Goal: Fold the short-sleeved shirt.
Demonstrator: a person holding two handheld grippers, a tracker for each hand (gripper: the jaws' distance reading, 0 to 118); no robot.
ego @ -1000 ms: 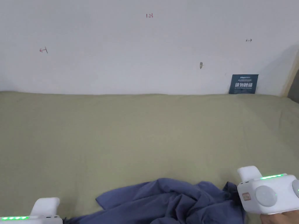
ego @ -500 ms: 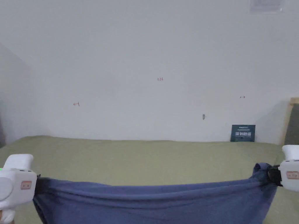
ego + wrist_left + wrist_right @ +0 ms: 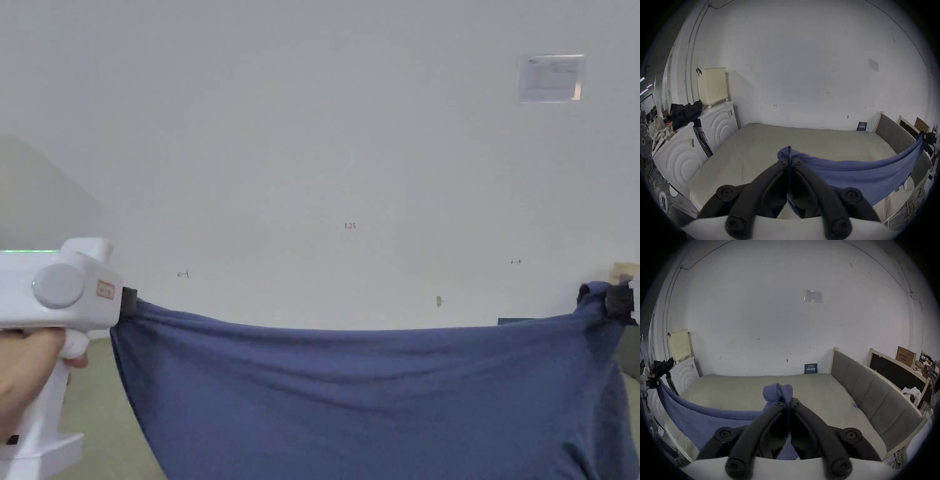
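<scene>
Shirt held stretched above bed; left claw, right claw each clamped on edge. No fold made; laying flat, folding judged outstanding.

Behind your work you face a white wall with a clear-sleeved sheet high at right and small red marks lower down. Below lies the bed, covered in olive-green, with a dark blue sign propped against the wall at its far edge. A grey padded headboard bounds the bed's right side. To your left stand two white cabinets; the farther one carries a cream perforated basket, with what may be dark clothing piled beside it.
</scene>
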